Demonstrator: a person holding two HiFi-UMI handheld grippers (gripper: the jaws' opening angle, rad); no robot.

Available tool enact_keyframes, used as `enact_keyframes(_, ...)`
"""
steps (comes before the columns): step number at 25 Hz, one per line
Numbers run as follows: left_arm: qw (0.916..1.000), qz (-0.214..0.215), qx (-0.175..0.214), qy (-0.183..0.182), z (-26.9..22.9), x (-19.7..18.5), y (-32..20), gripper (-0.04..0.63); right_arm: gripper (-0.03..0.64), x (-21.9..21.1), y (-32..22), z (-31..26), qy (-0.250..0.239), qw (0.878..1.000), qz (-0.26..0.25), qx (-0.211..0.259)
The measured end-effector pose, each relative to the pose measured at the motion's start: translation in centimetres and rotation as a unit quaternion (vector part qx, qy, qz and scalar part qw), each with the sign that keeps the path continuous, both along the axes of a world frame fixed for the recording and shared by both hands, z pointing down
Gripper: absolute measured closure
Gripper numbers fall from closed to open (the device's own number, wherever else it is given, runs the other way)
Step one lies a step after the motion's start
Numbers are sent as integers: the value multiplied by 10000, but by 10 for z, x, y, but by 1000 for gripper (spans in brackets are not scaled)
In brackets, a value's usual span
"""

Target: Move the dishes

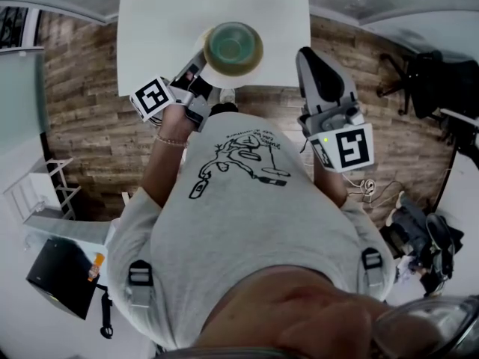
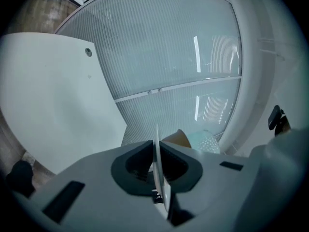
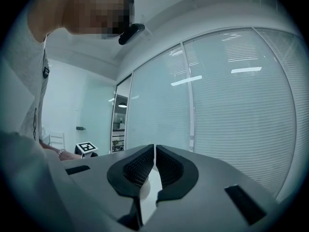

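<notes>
- A grey printed shirt [image 1: 239,200] fills the near part of the head view, and both grippers are held out in front of it.
- The right gripper [image 1: 308,60] is raised at the right. Its jaws are brought together, and nothing is seen between them in the right gripper view [image 3: 154,151]. It is probably being kept idle and clear of the load.
- The left gripper [image 1: 196,69] is clamped on the rim of a white plate [image 1: 213,75]. In the left gripper view [image 2: 157,146] the thin rim [image 2: 157,134] is seen edge-on, pinched between the jaws.
- A green bowl [image 1: 233,45] is carried on the plate, so the plate is presumably being kept level to stop the bowl sliding.
- The plate is held over the near edge of the white table [image 1: 172,21]. Whether it rests on the table cannot be told.
- A wooden floor [image 1: 90,111] is seen to either side of the table.
</notes>
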State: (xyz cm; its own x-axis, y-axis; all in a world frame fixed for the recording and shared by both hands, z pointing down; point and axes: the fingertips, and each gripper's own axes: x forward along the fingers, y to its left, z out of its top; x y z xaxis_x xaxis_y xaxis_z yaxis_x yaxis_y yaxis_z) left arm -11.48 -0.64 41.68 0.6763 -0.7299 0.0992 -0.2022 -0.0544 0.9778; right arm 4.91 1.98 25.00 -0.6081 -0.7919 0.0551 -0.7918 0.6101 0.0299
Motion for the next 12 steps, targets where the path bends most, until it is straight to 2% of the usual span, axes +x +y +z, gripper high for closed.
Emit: enact_keyframes(12,10000,72,-55,25,5,-13,-52,575,580,-19,-54,3,-51,10000,-6,-2)
